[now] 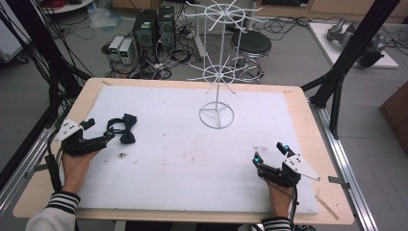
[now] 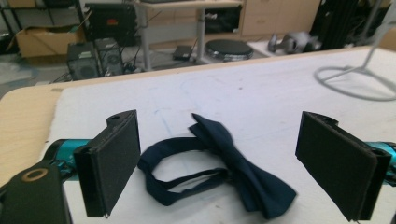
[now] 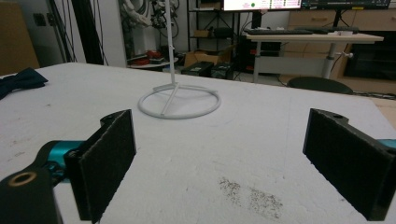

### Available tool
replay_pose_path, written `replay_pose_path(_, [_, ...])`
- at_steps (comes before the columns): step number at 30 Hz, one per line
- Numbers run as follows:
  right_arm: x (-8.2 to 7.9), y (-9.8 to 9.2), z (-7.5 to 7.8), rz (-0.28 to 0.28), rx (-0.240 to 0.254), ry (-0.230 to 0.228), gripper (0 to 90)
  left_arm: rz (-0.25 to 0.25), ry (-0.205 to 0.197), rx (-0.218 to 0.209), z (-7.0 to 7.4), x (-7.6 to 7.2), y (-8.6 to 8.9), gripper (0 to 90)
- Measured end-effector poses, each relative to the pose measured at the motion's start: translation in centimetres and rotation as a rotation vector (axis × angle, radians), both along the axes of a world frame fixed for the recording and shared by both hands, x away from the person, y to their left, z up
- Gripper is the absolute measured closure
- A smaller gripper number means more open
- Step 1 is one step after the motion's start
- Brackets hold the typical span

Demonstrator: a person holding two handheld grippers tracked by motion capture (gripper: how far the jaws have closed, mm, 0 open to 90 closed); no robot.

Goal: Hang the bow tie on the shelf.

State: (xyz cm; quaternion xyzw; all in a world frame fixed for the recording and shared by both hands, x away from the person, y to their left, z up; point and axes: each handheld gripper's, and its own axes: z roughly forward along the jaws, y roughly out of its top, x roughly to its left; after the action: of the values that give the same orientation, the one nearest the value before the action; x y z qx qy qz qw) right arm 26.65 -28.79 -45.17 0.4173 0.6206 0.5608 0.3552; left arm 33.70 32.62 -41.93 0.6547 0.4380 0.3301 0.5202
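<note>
A dark navy bow tie (image 1: 123, 126) with its looped strap lies on the white mat (image 1: 183, 159) at the left. My left gripper (image 1: 101, 131) is open just left of it. In the left gripper view the bow tie (image 2: 224, 168) lies flat between and just beyond the wide-apart jaws of that gripper (image 2: 224, 172). A white wire rack stand (image 1: 217, 72) with a ring base stands at the mat's far middle. My right gripper (image 1: 270, 154) rests open at the near right with nothing between its jaws, and its own view shows the gripper (image 3: 233, 172) facing the stand's ring base (image 3: 179, 101).
The mat covers a wooden table (image 1: 298, 103). Small dirt specks (image 1: 121, 155) mark the mat near the bow tie. Black frame posts (image 1: 353, 45) stand at the right and left. Beyond the far edge are computers, cables and a stool (image 1: 250, 44) on the floor.
</note>
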Motion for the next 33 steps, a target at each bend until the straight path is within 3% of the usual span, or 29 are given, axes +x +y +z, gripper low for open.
replay_pose_path(6, [0.0, 0.0, 0.0, 0.002, 0.001, 0.001, 8.5, 0.029, 0.045, 0.04, 0.5, 1.5, 0.5, 14.7])
replay_pose_path(11, [0.0, 0.0, 0.0, 0.003, 0.001, 0.0, 8.5, 0.052, 0.121, 0.074, 0.9, 3.2, 1.0, 15.9])
replay_pose_path(22, [0.1, -0.1, 0.0, 0.001, -0.002, -0.004, 8.5, 0.044, 0.225, 0.112, 0.5, 5.1, 0.9, 19.7])
replay_pose_path(23, [0.1, 0.0, 0.0, 0.001, -0.001, -0.004, 8.5, 0.043, 0.253, 0.129, 0.5, 5.5, 0.9, 19.8])
replay_pose_path(24, [0.1, 0.0, 0.0, 0.001, -0.001, -0.004, 8.5, 0.043, 0.253, 0.129, 0.5, 5.5, 0.9, 19.9])
replay_pose_path(25, [0.1, 0.0, 0.0, 0.001, -0.002, -0.004, 8.5, 0.045, 0.291, 0.142, 0.6, 5.8, 0.8, 20.0])
replay_pose_path(26, [0.1, 0.0, 0.0, 0.001, -0.002, -0.004, 8.5, 0.045, 0.291, 0.142, 0.6, 5.8, 0.8, 20.0])
replay_pose_path(29, [0.1, 0.0, 0.0, 0.003, -0.003, -0.003, 8.5, 0.04, 0.35, 0.166, 0.6, 6.6, 0.7, 21.7])
replay_pose_path(33, [0.1, 0.0, 0.0, 0.003, -0.003, -0.003, 8.5, 0.036, 0.398, 0.195, 0.5, 7.2, 0.5, 25.3])
